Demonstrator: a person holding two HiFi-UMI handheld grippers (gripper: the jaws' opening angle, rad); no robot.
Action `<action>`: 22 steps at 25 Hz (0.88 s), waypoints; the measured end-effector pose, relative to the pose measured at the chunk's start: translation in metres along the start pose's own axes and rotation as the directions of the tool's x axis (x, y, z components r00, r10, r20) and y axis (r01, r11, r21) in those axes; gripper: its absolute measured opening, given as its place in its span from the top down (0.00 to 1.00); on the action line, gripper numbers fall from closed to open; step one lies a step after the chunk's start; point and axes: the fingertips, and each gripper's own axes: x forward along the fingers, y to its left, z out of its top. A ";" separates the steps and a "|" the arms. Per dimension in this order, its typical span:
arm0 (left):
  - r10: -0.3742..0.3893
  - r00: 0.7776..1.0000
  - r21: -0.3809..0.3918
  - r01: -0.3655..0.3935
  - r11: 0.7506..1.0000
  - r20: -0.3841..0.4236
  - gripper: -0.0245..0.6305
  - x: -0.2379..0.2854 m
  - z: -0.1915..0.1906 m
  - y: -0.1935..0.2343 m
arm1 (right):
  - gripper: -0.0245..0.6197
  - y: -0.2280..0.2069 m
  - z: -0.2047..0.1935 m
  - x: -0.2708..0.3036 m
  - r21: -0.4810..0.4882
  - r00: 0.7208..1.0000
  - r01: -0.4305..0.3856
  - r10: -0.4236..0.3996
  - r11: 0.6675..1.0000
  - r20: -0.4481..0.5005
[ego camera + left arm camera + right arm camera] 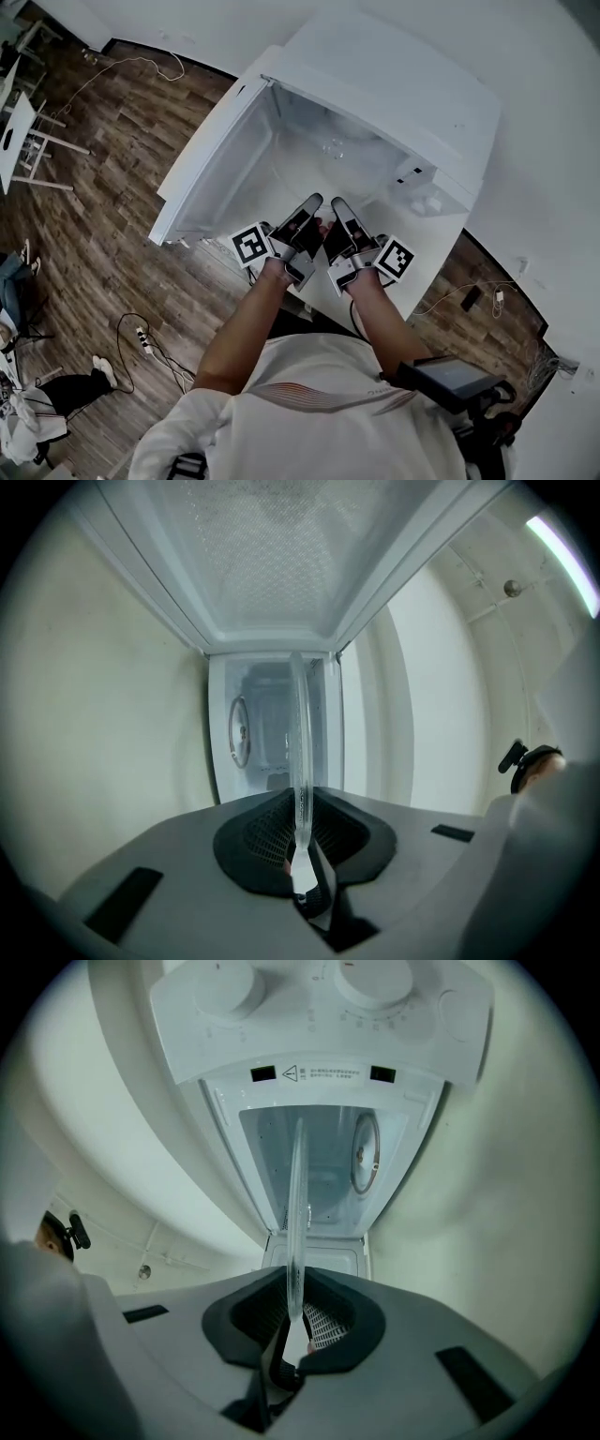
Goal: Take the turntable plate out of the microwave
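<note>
Left gripper (312, 202) and right gripper (338, 204), parallel, pinch the turntable plate (300, 752).

Both gripper views show the turntable plate (300, 752) edge-on only, so I can't see its face or far rim. In the head view the clear glass is near invisible against the white microwave (394, 94) cavity. Warning label (323, 1073) print is too small to read. The dials (225, 981) are cut by the top edge. Dark box (452, 377) at the person's right hip: can't identify. Floor clutter (23, 412) is cropped at the left edge.
</note>
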 end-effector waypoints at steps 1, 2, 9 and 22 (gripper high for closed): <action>-0.001 1.000 0.000 0.001 1.000 0.008 0.89 -0.003 -0.001 -0.003 | 0.90 0.003 -0.002 -0.002 -0.001 1.000 0.001 -0.001 1.000 -0.008; -0.002 1.000 0.000 0.002 1.000 0.013 0.89 -0.005 -0.003 -0.005 | 0.90 0.006 -0.004 -0.003 -0.002 1.000 0.001 -0.001 1.000 -0.015; 0.009 0.999 -0.016 -0.008 1.000 0.032 0.89 -0.012 -0.007 -0.021 | 0.90 0.022 -0.009 -0.007 -0.004 0.999 0.001 -0.001 1.000 -0.038; -0.044 0.999 0.037 0.044 0.998 -0.011 0.89 -0.108 -0.061 -0.081 | 0.90 0.079 -0.098 -0.079 -0.041 0.999 -0.044 0.044 0.998 -0.001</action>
